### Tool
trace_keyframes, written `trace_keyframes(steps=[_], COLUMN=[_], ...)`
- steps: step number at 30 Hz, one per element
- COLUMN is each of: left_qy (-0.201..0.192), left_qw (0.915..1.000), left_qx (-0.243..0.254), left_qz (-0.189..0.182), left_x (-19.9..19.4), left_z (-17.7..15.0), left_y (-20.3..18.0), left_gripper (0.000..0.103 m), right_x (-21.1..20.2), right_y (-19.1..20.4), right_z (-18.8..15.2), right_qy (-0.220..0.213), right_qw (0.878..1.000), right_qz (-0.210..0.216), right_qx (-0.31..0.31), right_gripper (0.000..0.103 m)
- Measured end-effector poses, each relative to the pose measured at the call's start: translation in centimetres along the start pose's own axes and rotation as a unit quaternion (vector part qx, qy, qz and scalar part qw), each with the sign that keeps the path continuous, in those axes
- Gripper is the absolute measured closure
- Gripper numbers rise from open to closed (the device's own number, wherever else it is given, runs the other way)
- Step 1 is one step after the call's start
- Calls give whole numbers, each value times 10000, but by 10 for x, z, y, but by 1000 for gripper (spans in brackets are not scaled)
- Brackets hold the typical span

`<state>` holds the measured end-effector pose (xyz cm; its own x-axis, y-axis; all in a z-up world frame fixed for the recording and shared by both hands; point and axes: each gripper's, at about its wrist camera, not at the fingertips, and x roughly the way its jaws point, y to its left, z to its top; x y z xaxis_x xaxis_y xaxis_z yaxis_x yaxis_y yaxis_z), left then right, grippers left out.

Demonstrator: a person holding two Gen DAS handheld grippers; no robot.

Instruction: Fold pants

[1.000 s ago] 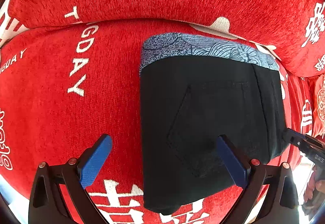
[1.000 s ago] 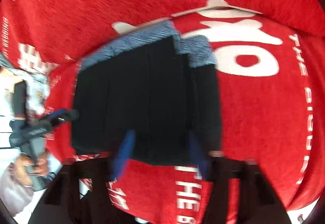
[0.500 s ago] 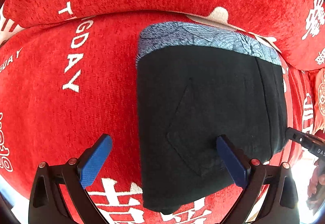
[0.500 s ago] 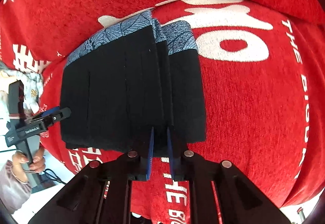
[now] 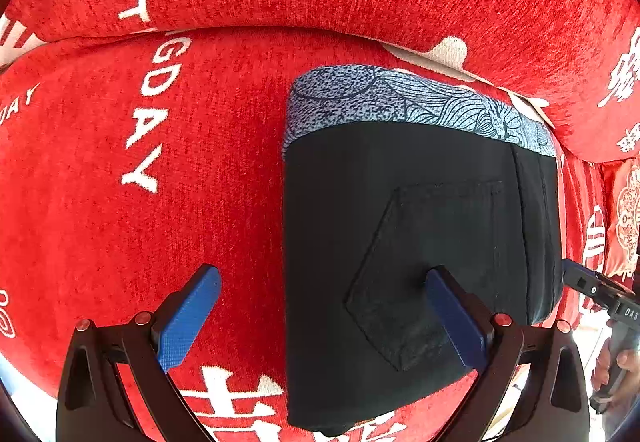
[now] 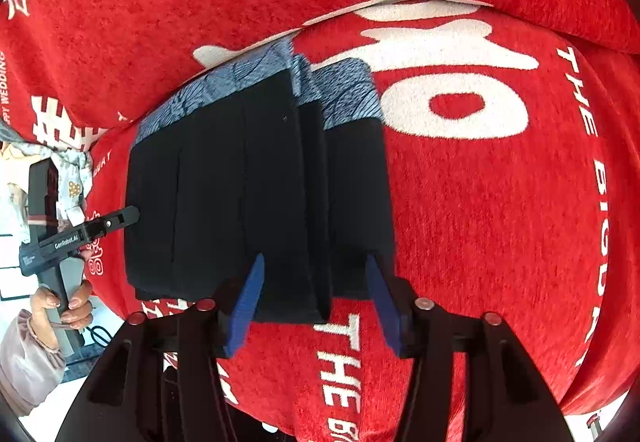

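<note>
Pants lie folded into a compact black stack on the red cushion, patterned waistband at twelve o'clock, near edge at six. Your right gripper straddles that near edge, jaws opening, cloth between them but no longer pinched. Your left gripper hangs wide open and empty over the stack's nine o'clock side edge. The right one sits nearer any last tidy.
</note>
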<state>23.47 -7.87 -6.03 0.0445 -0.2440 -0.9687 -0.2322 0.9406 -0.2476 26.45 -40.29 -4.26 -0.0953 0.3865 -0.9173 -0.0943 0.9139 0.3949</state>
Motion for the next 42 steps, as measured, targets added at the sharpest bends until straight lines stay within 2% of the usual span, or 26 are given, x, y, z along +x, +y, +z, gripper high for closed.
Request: trace_keyframes(steps=[4,10,12,14,17,23,28,31,33,34,35,37,38,40,42], left_qy=[22,62,31,101,233,361,279,289,268,212,133,-51,-116,-192,-194], left_qw=[10000,9997,9991,9969,9938,9923,9935,9933,9935,9939,9941,9933,9927,9902,9875], left_qx=[16,82,25,-81,22,375,221,176,139,177,188,142,116,11,-70], left_qz=[-34,-208,-419,-782,-1085,-1121,-1080,-1105,-1094,-1064,-1057,-1147,-1196,-1385,-1565], left_x=[5,7,4,5,14,37,43,48,47,45,41,26,21,8,-4], left_z=[3,8,11,13,16,22,25,26,25,24,22,18,17,13,9], left_y=[-7,-9,-3,6,7,-13,-22,-24,-25,-28,-30,-30,-29,-23,-19], left_gripper=[0,0,0,0,0,0,0,0,0,5,9,23,27,40,41], right_x=[1,12,17,21,26,47,60,64,61,60,56,48,42,32,22], right_y=[-9,-22,-30,-39,-51,-58,-46,-49,-49,-49,-48,-46,-44,-42,-39], right_z=[9,19,21,25,31,48,57,63,61,60,58,56,55,52,49], right_qy=[-38,185,303,365,439,691,886,874,819,808,782,697,642,570,494], right_qw=[9999,9988,9969,9949,9910,9793,9787,9778,9814,9823,9816,9813,9814,9804,9788], right_qz=[133,440,685,889,1201,1871,1851,1892,1723,1679,1725,1777,1800,1871,1968], right_qx=[41,134,220,300,393,332,-58,212,232,208,240,232,204,221,283], right_gripper=[24,23,21,21,21,19,18,17,26,38,45,53,56,59,60])
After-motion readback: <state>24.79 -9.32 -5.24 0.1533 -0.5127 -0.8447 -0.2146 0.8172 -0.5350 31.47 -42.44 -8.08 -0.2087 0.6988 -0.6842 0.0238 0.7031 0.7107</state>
